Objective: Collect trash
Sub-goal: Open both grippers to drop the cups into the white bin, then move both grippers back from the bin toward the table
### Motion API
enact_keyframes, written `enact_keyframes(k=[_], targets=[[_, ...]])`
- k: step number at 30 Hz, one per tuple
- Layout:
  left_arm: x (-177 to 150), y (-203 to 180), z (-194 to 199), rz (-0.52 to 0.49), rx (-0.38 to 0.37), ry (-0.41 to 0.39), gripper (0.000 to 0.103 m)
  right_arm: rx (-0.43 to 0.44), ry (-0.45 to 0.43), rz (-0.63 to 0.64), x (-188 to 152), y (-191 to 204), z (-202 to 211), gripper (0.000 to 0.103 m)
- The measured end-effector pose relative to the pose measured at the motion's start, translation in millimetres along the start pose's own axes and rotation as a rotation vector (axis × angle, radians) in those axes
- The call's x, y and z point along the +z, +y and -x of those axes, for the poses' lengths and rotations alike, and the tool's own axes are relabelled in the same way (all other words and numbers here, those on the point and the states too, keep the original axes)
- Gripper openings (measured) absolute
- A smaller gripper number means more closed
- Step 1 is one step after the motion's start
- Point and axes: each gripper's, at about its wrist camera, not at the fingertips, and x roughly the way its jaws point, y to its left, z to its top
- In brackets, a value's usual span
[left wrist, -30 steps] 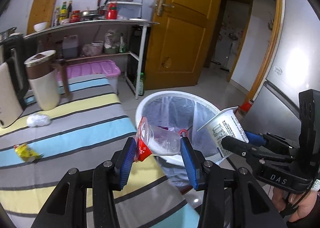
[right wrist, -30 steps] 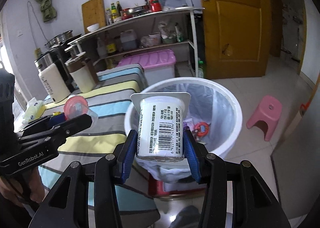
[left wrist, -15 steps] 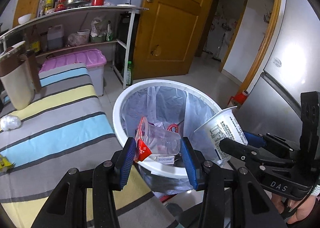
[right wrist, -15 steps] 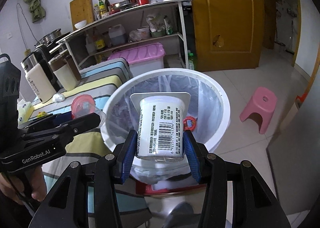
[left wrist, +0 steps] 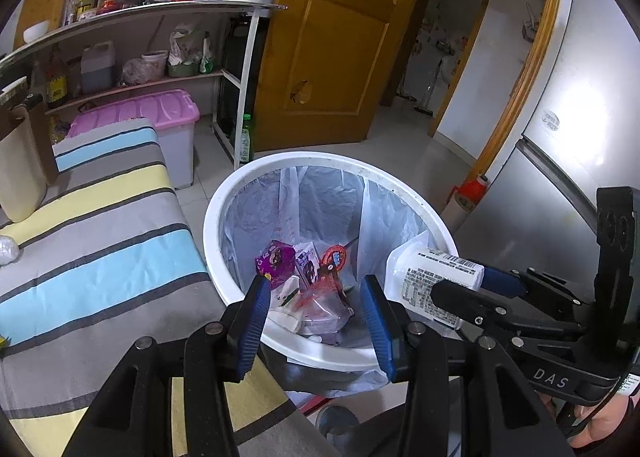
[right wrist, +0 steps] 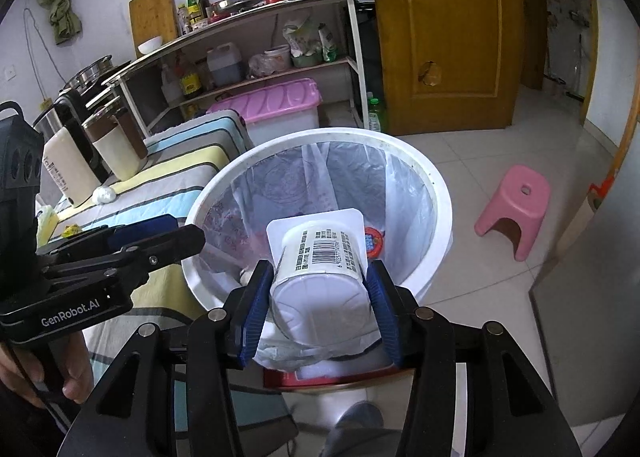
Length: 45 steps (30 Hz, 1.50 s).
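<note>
A white trash bin point(left wrist: 224, 209) with a clear plastic liner stands beside the striped table. My left gripper point(left wrist: 316, 313) is open and empty over the bin's near rim. The clear plastic cup with a red wrapper point(left wrist: 324, 305) lies in the bin among other trash. My right gripper point(right wrist: 318, 297) is shut on a white yogurt cup point(right wrist: 320, 269) with a barcode, tilted mouth-first over the bin point(right wrist: 440, 193). The yogurt cup also shows in the left wrist view point(left wrist: 432, 281), at the bin's right rim.
The striped table point(left wrist: 100, 241) lies left of the bin with a white paper ball point(right wrist: 104, 195) and a yellow wrapper point(right wrist: 72, 231). Appliances point(right wrist: 116, 145) stand at its back. A pink stool point(right wrist: 516, 209), a fridge point(left wrist: 560, 185), a pink storage box point(right wrist: 276, 109) and a shelf surround the bin.
My left gripper opened and the plastic cup with the red wrapper dropped into the bin. My right gripper tipped the yogurt cup forward over the bin. Both grippers moved closer to the bin.
</note>
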Motion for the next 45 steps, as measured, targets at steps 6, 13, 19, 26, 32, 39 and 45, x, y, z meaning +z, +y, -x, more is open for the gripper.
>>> enact_keyframes(k=[6,13,19,26,32,39,45], targets=[[0,1,5,0.005,0.005,-0.013,0.047,0.005,-0.019,0.002,0,0,5,0.049],[-2,7,21,0.024,0.01,-0.038,0.047,0.01,-0.046,0.015,2,4,11,0.049],[-6,10,38,0.033,0.016,-0.059,0.047,0.011,-0.058,0.027,1,10,19,0.05],[-17,12,71,0.047,0.031,-0.104,0.047,0.028,-0.084,0.054,0,26,36,0.05],[-28,18,101,0.066,0.066,-0.144,0.047,0.06,-0.116,0.089,-2,46,53,0.049],[-43,30,133,0.086,0.116,-0.178,0.047,0.112,-0.127,0.13,-9,72,66,0.049],[-56,44,152,0.118,0.156,-0.19,0.047,0.16,-0.126,0.164,-13,95,70,0.049]])
